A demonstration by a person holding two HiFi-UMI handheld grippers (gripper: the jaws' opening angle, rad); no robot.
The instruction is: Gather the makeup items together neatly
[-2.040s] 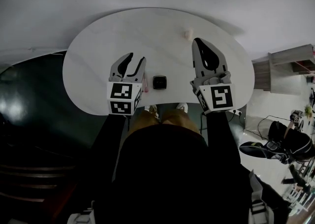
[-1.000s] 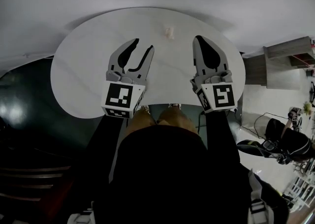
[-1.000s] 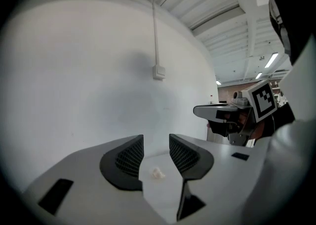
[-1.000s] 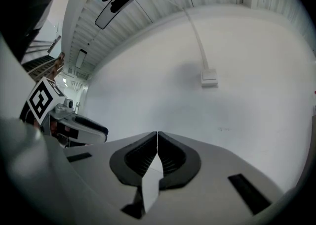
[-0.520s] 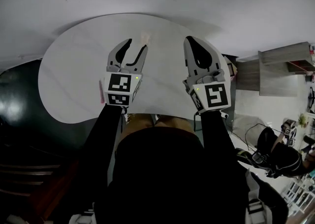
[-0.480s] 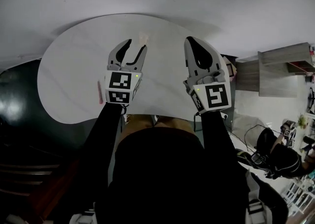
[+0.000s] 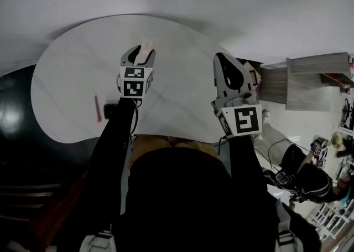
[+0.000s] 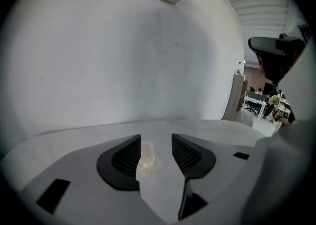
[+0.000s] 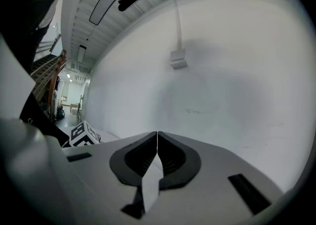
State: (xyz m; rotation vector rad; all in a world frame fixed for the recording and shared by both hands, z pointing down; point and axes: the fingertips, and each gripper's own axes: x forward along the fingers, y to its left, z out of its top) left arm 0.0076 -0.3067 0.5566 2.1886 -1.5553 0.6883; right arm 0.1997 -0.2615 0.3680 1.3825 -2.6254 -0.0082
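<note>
At the far side of the white oval table lies a small pale pink translucent item. My left gripper is lowered around it. In the left gripper view the item rests on the table between the pads, nearer the left one, and no pad presses on it. Those jaws have just been opening and my left gripper stands open. A pink stick and a black compact lie left of my left arm. Over the table's right edge my right gripper is shut and empty, as the right gripper view shows.
A white wall with a cable box stands just behind the table. Dark stairs drop off at the left. A wooden shelf and a seated person are at the right, beyond the table's edge.
My left gripper has reached forward and down, and the pink item now sits between its jaws. The right gripper has drifted right to the table's edge. The pink stick and compact now show at the left.
</note>
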